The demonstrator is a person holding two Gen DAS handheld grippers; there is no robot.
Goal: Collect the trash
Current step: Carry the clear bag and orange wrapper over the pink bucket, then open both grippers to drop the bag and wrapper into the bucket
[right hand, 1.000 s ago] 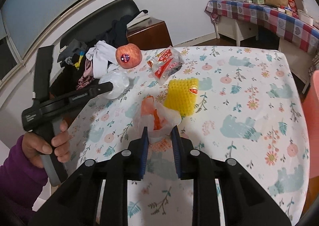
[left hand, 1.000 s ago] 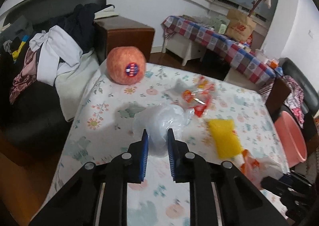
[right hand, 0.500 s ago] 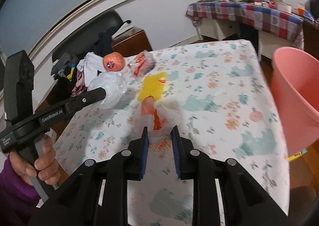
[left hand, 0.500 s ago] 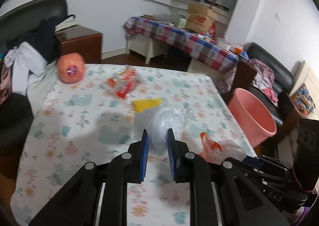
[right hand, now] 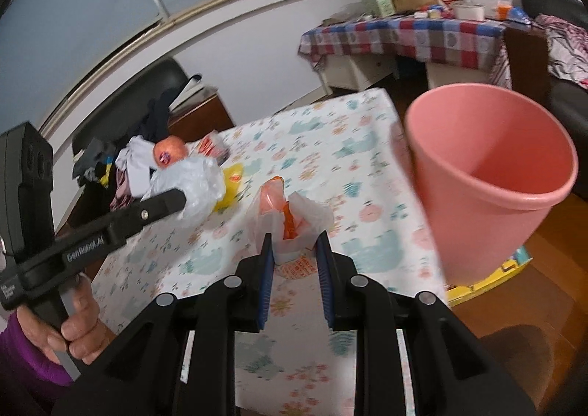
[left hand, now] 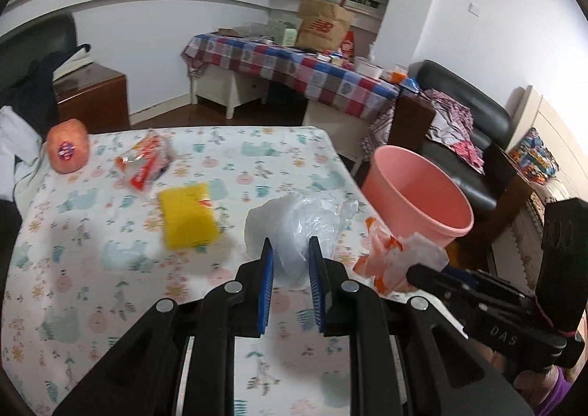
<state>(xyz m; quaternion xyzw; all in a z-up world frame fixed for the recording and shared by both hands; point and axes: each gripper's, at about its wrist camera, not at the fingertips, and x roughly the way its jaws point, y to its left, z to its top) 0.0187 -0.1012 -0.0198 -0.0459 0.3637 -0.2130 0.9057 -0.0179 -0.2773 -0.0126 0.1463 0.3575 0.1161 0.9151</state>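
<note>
- Over the table's (left hand: 110, 287) near edge: L gripper (left hand: 288, 250) w/ jaws clamped on clear plastic bag (left hand: 297, 228), held up off the cloth.
- R gripper (right hand: 294, 250), just beside it on the bin side, jaws clamped on orange-white wrapper (right hand: 286, 217), also lifted above the table.
- In R wrist view, person's left hand (right hand: 73, 324) grips the L tool's handle, purple sleeve at the frame edge.
- Pink bin (left hand: 419, 195) stands on the floor right off the table's side edge, mouth open, upright; inside looks bare as far as visible.
- On the table past the bag: yellow sponge (left hand: 189, 219) lying flat, mid-cloth.
- Further back on the table: red-white snack packet (left hand: 145, 166), crumpled.
- At the table's far corner, away from the bin: apple (left hand: 68, 151) in foam net w/ sticker.
- Beyond the table: checkered-cloth table (left hand: 294, 67) w/ brown paper bag (left hand: 323, 26) on top.
</note>
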